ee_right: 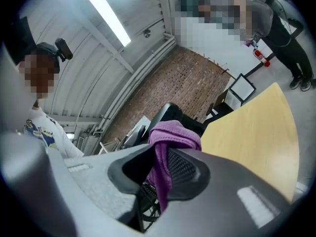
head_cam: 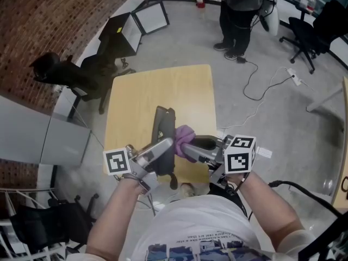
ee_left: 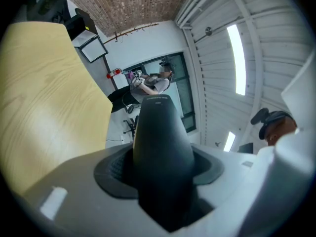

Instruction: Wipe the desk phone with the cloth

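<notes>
Small wooden table (head_cam: 163, 86): floor all round, chairs and stands off its left edge, cables on the floor to the right. Desk phone (head_cam: 163, 125) stands upright near the table's near edge. Left gripper (head_cam: 166, 148) clamps wide on the phone's black body (ee_left: 160, 147). Right gripper (head_cam: 187, 150) pinches the purple cloth (head_cam: 184, 135), narrow, with the cloth (ee_right: 165, 152) against the phone's right side.
</notes>
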Tool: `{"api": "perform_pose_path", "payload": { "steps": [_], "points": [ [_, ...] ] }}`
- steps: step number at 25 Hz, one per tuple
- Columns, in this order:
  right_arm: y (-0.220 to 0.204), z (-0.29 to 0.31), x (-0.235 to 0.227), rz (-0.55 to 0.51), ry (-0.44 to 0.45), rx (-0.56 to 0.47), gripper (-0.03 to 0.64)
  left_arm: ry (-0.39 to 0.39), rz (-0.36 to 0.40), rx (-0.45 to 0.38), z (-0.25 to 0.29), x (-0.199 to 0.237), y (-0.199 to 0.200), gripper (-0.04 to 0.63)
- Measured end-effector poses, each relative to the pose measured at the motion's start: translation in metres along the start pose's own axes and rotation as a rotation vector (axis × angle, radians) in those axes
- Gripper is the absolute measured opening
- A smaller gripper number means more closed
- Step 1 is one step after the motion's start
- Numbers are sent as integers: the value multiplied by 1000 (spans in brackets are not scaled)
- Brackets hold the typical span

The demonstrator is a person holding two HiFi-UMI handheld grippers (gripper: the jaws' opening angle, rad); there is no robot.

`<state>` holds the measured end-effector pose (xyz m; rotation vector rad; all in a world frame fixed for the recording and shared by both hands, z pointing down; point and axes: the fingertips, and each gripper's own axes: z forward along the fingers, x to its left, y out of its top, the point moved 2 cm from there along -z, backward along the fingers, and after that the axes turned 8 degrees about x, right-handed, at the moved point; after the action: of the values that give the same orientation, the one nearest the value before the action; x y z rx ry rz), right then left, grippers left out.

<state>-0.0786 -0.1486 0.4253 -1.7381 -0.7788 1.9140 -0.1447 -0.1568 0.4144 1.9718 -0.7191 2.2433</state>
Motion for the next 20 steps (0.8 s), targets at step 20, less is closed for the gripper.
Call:
{"api": "perform_pose_path", "payload": {
  "steps": [20],
  "points": [
    [-16, -25, 80, -186, 34, 79, 87, 33, 21, -16, -11, 13, -10, 293]
  ]
}}
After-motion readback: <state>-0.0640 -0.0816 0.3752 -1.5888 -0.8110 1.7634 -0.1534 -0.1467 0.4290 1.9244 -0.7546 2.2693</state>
